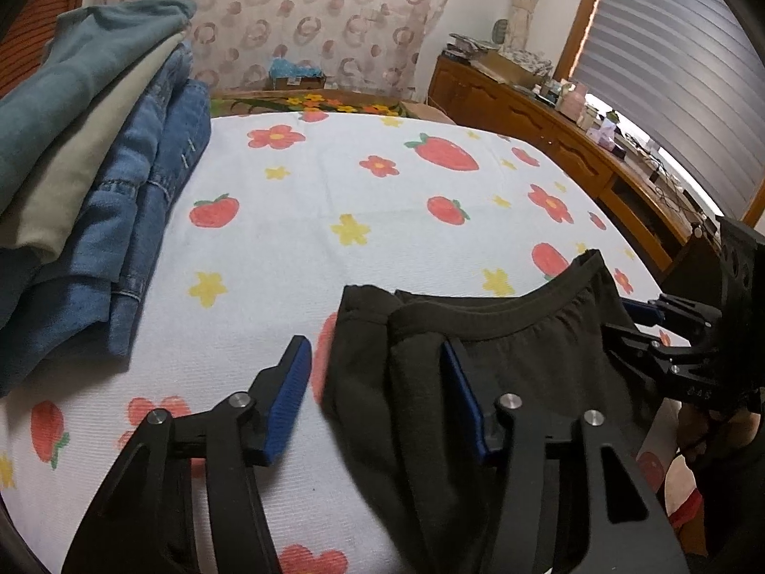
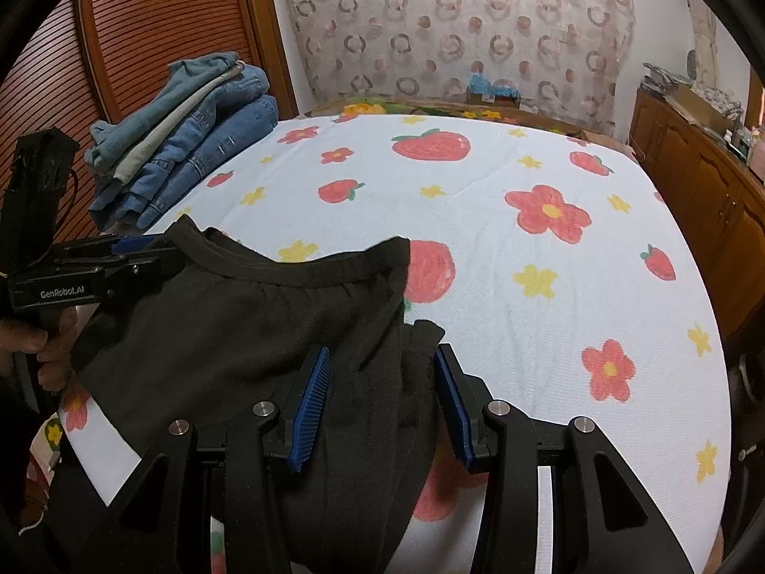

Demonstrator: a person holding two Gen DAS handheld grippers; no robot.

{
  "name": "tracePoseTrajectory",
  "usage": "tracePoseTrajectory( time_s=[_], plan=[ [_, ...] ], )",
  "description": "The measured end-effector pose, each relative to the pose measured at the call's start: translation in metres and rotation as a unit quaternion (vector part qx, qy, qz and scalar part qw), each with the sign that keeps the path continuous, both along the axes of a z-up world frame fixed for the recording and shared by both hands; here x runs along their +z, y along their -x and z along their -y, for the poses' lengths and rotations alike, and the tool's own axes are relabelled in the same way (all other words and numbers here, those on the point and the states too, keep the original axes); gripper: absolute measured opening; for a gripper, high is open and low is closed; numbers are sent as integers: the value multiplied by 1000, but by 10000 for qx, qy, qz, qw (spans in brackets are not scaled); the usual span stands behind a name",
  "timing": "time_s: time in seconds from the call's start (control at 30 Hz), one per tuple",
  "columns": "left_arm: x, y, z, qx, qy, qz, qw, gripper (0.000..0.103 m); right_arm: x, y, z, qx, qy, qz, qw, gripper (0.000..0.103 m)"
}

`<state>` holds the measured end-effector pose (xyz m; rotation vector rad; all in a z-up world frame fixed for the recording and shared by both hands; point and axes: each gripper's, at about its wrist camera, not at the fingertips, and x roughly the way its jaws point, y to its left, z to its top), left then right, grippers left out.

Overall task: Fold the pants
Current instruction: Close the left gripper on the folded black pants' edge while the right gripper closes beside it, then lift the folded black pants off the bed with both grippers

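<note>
Black pants (image 1: 507,363) with an elastic waistband lie at the near edge of the bed (image 1: 382,201); they also show in the right wrist view (image 2: 248,335). My left gripper (image 1: 377,402) is open, its jaws on either side of the pants' left corner fold. My right gripper (image 2: 382,402) is open, its jaws on either side of the right corner fold. The right gripper shows at the right edge of the left wrist view (image 1: 636,320), at the waistband's end. The left gripper shows at the left in the right wrist view (image 2: 129,251).
A stack of folded jeans and other pants (image 1: 95,182) sits at the bed's left side, also in the right wrist view (image 2: 191,143). A wooden dresser (image 1: 573,143) with clutter runs along the right. A slatted wooden door (image 2: 143,48) stands behind the stack.
</note>
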<state>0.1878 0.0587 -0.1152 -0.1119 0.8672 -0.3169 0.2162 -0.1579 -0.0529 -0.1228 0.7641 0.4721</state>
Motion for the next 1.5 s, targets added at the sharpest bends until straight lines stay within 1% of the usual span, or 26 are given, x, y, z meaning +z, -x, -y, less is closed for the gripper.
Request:
tracePoseTrajectory(
  time_s=[0.07,0.1,0.17,0.2,0.23,0.27,0.33,0.4,0.47,0.57,0.87,0.97,1.4,1.5],
  plan=[
    [0,-2,0,-12,13,-21,10000,54,1,-1,-1,3,21,-47,10000,45],
    [0,-2,0,-24,9,-25,10000,52,2,-1,0,-12,10,-72,10000,44],
    [0,-1,2,-73,-5,-21,10000,47,3,-1,1,19,-51,-140,9999,32],
    [0,0,3,-109,16,-30,9999,41,3,-2,2,49,-112,-186,9998,29],
    [0,0,4,-167,61,-48,9998,34,3,-2,3,78,-171,-223,9996,23],
    [0,1,5,-207,101,-74,9997,31,3,-1,3,113,-217,-251,9994,17],
    [2,4,7,-248,116,-50,9996,21,3,-1,4,140,-294,-264,9991,14],
    [5,10,9,-185,55,46,9998,16,4,1,6,161,-380,-229,9989,12],
    [13,18,9,-72,75,185,9998,14,8,5,9,168,-496,-148,9985,11],
    [27,30,14,-45,5,438,9990,14,17,15,12,191,-599,11,9980,11],
    [61,53,17,-80,22,885,9960,13,43,40,19,239,-722,454,9961,11],
    [72,58,16,-84,73,1010,9948,13,50,47,20,244,-730,599,9952,11],
    [117,78,18,-101,33,1577,9874,13,82,69,22,376,-743,1076,9907,11],
    [123,80,18,-170,17,1624,9866,13,83,71,18,420,-590,1134,9909,10]
  ],
)
